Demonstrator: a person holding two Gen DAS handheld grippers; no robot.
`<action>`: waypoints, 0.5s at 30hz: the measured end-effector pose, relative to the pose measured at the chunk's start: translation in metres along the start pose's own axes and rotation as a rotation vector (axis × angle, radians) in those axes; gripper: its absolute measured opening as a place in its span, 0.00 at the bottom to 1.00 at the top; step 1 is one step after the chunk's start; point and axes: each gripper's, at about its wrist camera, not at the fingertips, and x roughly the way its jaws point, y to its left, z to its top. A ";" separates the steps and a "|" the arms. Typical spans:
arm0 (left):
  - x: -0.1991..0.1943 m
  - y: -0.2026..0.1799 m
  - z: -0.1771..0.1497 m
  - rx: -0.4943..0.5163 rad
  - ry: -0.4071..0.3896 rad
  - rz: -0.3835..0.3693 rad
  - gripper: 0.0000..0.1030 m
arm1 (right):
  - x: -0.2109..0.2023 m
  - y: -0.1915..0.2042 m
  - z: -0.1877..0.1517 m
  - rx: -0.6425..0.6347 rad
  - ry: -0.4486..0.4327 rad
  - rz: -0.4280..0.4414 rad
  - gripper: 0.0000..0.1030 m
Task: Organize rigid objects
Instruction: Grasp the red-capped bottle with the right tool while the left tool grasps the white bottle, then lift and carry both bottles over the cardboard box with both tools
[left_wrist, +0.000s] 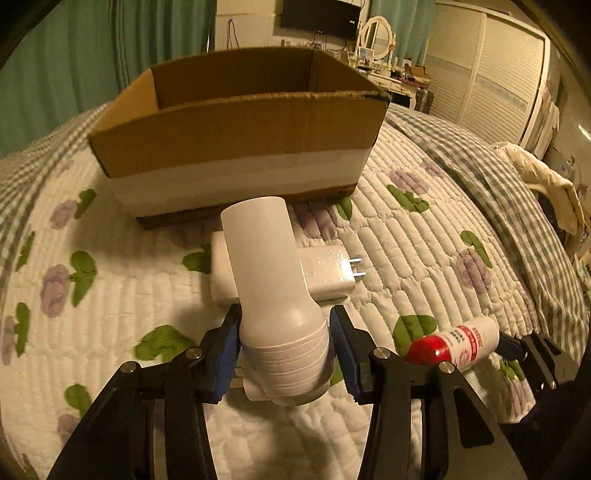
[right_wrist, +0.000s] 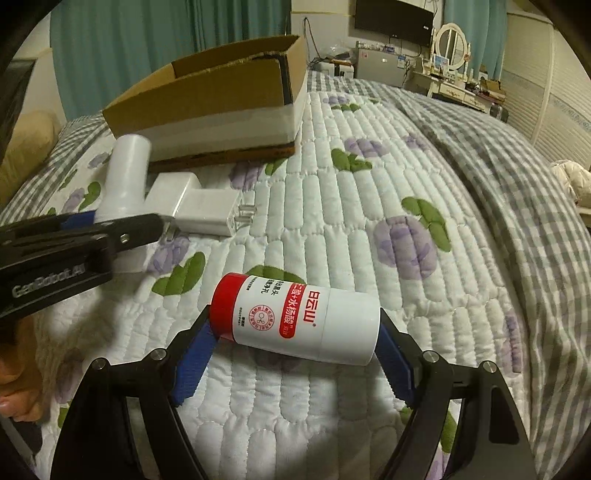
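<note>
Setting: a bed covered by a white quilt (right_wrist: 332, 206) printed with purple flowers and green leaves; a grey checked blanket (right_wrist: 517, 177) is draped along its far side.

Left gripper (left_wrist: 284, 347): a white plastic pipe fitting (left_wrist: 266, 266) is clamped between the blue pads (left_wrist: 225, 354), which press on the ribbed, wider end. The fitting is held tilted, its open narrow end raised toward the cardboard box (left_wrist: 240, 133). In the right wrist view the same fitting (right_wrist: 125, 177) is seen from the side, lifted clear of the quilt.

White power adapter (left_wrist: 325, 273): lies flat on the quilt beneath and behind the fitting, its two prongs pointing right, just in front of the box. A second white block is partly hidden at its left.

Cardboard box: open-topped, a white band across its lower wall, set on the quilt. Its interior floor is not visible.

Right gripper (right_wrist: 295, 354): the fingers are spread wide around a white bottle with a red cap (right_wrist: 295, 317) that lies on its side on the quilt. The pads (right_wrist: 192, 365) sit at cap end and base end; firm contact cannot be confirmed. In the left wrist view the bottle (left_wrist: 454, 343) is seen at the lower right, near the left gripper.

A hand (right_wrist: 18, 380) is partly visible at the left edge of the right wrist view.
</note>
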 end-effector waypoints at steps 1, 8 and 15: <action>-0.004 0.002 -0.001 -0.003 -0.003 0.000 0.47 | -0.003 0.000 0.001 0.003 -0.007 -0.001 0.78; -0.039 0.020 -0.003 -0.007 -0.055 0.020 0.47 | -0.029 0.013 0.013 -0.015 -0.076 -0.022 0.78; -0.072 0.026 0.005 -0.012 -0.129 0.046 0.47 | -0.068 0.028 0.028 -0.058 -0.159 -0.034 0.78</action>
